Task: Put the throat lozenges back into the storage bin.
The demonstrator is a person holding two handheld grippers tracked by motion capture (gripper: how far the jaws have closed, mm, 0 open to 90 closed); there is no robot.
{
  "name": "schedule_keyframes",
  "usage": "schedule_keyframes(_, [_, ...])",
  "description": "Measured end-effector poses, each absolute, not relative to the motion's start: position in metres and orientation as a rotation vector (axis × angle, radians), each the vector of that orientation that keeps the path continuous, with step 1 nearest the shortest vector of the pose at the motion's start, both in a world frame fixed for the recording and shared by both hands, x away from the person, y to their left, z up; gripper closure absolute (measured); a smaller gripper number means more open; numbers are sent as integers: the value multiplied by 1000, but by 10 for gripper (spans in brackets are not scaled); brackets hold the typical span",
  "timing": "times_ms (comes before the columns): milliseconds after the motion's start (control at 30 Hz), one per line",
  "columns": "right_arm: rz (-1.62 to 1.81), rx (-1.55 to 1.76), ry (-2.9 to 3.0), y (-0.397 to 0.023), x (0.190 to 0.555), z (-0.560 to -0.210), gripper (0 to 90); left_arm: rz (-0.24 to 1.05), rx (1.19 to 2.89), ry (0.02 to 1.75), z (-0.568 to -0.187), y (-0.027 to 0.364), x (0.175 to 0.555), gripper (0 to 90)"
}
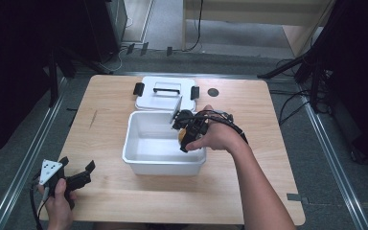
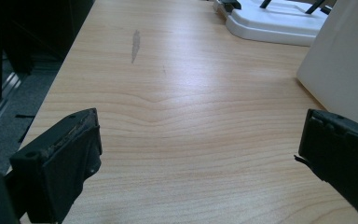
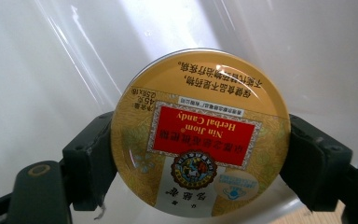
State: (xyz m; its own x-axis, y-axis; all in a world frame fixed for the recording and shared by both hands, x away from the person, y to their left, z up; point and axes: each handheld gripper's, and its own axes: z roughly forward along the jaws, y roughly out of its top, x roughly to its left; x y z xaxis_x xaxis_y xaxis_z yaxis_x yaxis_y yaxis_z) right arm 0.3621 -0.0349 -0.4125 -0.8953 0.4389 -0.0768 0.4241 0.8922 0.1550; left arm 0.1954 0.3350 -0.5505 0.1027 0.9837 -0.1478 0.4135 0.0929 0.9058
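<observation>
The round candy tin (image 3: pixel 200 135) is hanging inside the white box (image 1: pixel 139 160) near its right wall, pinched by the right gripper (image 1: pixel 188 135). Going down slowly is best. The left gripper (image 1: pixel 76 173) is resting open by the table's (image 1: pixel 249 191) front-left corner.

We see bare forearms, black grippers with worn padded jaws, black cables, and nearest the table (image 1: pixel 124 96) edge, the left gripper (image 1: pixel 76 173) wearing a grey triangular plate

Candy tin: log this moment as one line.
right gripper: shut on candy tin | place: inside white bin | left gripper: open, over table | lid: off, behind bin
</observation>
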Motion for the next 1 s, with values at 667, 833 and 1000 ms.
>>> schedule_keyframes(667, [33,654,2925,-26,363,-442,199,795,1469,1457,-551,334,196,0])
schedule_keyframes(833, [26,616,2926,-27,361,-443,195,795,1472,1457,-551,334,196,0])
schedule_keyframes(1000, [43,625,2935,-29,361,-442,195,796,1471,1458,-551,334,196,0])
